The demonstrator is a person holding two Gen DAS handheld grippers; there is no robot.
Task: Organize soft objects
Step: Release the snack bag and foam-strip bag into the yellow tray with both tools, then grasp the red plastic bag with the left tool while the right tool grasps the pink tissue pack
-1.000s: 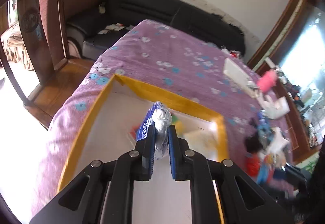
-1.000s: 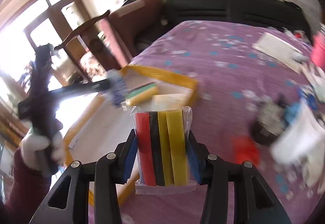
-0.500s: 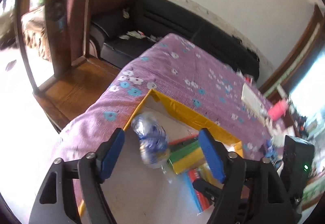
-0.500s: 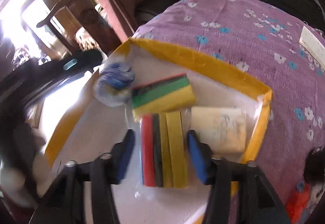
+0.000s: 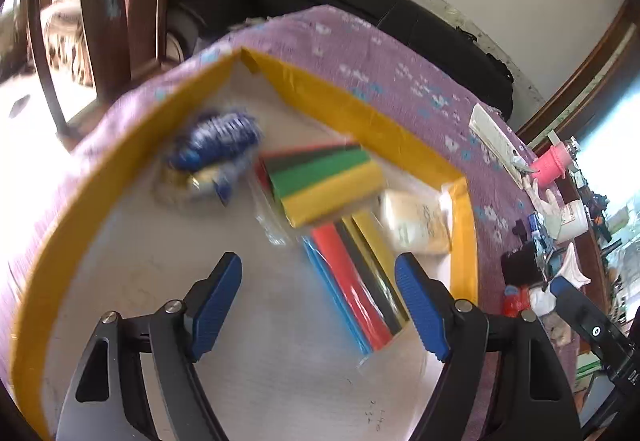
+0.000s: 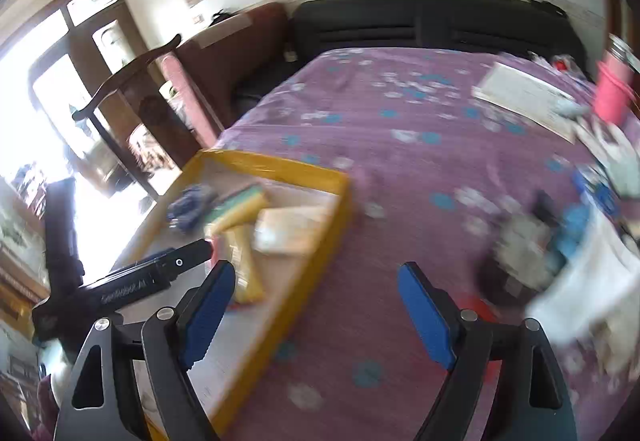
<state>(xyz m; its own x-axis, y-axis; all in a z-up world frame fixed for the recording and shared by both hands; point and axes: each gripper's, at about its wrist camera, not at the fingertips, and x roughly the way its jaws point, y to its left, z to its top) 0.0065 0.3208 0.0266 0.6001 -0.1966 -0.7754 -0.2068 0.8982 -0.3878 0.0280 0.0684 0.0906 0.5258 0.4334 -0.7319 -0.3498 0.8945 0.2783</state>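
Observation:
A yellow-rimmed tray (image 5: 328, 97) with a white floor holds a blue and silver foil bag (image 5: 212, 149), a striped sponge block (image 5: 328, 181), a wrapped pack of coloured sponge strips (image 5: 356, 273) and a cream pad (image 5: 416, 225). My left gripper (image 5: 318, 265) hangs open above the tray floor, with nothing between its blue pads (image 5: 218, 301). My right gripper (image 6: 316, 273) is over the tray's right rim (image 6: 320, 241) and the cloth; its jaws are opening and hold nothing. The left gripper's body (image 6: 160, 273) shows in the right wrist view.
A purple flowered cloth (image 6: 400, 129) covers the table. At its right lie a white flat box (image 6: 520, 97), a pink cup (image 6: 612, 93) and blurred clutter (image 6: 560, 249). A wooden chair (image 5: 104, 1) and a black sofa (image 6: 420, 29) stand beyond the table.
The left gripper let go of the foil bag, which now lies in the tray. The right gripper released the coloured strip pack into the tray and drew back to the right.

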